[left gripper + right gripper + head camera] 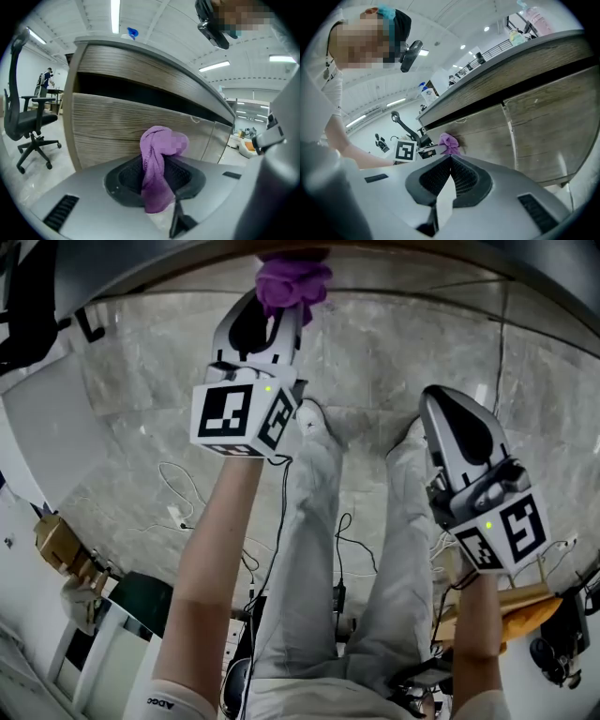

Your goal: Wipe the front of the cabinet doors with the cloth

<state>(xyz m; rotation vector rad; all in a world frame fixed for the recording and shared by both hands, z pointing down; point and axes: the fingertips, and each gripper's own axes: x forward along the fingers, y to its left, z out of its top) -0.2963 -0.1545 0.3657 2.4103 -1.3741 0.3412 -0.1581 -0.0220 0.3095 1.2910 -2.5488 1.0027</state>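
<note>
The left gripper (279, 307) is clamped on the purple cloth (293, 277), holding it against the far wood-grain cabinet door (108, 126); the right gripper (436, 404) hangs nearer, to the right, jaws together on nothing.

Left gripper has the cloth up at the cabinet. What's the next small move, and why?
Probably press the purple cloth onto the wood-grain door and sweep it sideways. The left gripper is shut on the cloth, whose bunched end sits at the door below the dark gap, close to or touching it. The right gripper is shut, empty and held back.
</note>
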